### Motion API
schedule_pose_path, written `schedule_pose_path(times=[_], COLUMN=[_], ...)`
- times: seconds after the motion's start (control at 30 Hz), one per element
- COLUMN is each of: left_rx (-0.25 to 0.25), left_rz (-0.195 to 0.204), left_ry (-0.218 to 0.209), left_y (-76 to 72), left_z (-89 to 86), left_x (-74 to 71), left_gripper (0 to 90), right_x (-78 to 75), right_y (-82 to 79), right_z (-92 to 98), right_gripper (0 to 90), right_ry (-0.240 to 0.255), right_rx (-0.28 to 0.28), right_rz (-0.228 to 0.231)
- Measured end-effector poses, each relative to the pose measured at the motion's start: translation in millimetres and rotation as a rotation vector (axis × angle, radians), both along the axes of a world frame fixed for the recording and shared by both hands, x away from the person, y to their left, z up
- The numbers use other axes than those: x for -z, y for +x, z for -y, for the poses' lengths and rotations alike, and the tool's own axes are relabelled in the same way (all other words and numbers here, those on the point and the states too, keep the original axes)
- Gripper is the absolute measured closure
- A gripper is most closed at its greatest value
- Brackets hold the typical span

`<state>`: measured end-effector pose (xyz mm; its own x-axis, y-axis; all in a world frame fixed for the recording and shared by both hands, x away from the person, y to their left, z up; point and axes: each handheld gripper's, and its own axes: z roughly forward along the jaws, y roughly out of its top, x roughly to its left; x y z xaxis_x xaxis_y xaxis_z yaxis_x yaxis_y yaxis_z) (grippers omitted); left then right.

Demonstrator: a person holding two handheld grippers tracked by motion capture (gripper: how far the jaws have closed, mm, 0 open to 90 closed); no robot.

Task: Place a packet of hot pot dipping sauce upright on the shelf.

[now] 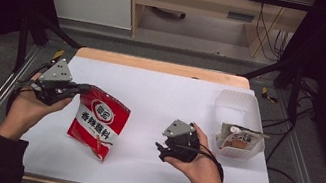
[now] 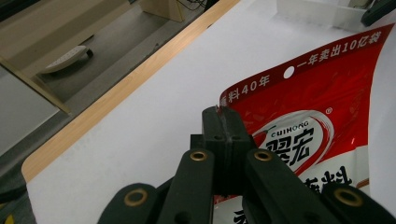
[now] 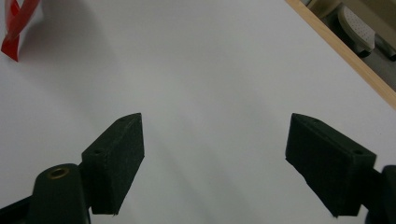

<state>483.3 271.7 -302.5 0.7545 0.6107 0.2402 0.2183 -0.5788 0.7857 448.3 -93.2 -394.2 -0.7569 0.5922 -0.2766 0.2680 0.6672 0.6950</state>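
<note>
In the high view, the left tongs (image 1: 81, 89) are pinching the top corner of a red pouch (image 1: 98, 122), holding it up over the left half of the white table (image 1: 160, 96). The pouch is glossy red with a white oval logo and white lettering, and it is hanging tilted, its long axis running from the gripped upper-left corner down to the right, where its lower end is sitting near the table. The right tongs (image 1: 159, 148) are resting in the person's hand near the middle of the table, well apart from the pouch. A clear tub (image 1: 240, 105) is sitting at the right edge with a packet (image 1: 239, 138) lying in it.

In the left gripper view, the left tongs (image 2: 223, 112) are clamped shut on the pouch's (image 2: 317, 107) top edge, beside a small round hang hole.

In the right gripper view, the right tongs (image 3: 215, 149) are standing wide open with nothing between them, over bare table (image 3: 210, 70); a red corner of the pouch (image 3: 14, 28) is showing at upper left
</note>
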Motion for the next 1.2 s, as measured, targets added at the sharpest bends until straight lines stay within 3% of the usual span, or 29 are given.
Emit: schedule_pose_path(times=[0.5,0.77,0.83,1.2], left_rx=[0.022,0.032,0.03,0.046], left_rz=[0.028,0.034,0.039,0.045], left_ry=[-0.012,-0.004,-0.019,-0.02], left_y=[-1.5,-3.4,-4.2,-4.8], left_z=[15.0,18.2,18.8,26.8], left_x=[-9.0,-12.9,-14.1,-18.9], left_gripper=[90.0,90.0,90.0,90.0], right_x=[-26.9,-35.3,-37.8,-47.4], right_y=[10.2,12.3,13.2,19.4], right_z=[-16.1,-23.3,-24.4,-29.8], right_gripper=[19.4,19.3,19.3,19.2], right_ry=[-0.004,-0.019,-0.024,-0.005], right_rx=[-0.05,-0.077,-0.084,-0.11], right_rz=[0.006,0.003,0.002,-0.008])
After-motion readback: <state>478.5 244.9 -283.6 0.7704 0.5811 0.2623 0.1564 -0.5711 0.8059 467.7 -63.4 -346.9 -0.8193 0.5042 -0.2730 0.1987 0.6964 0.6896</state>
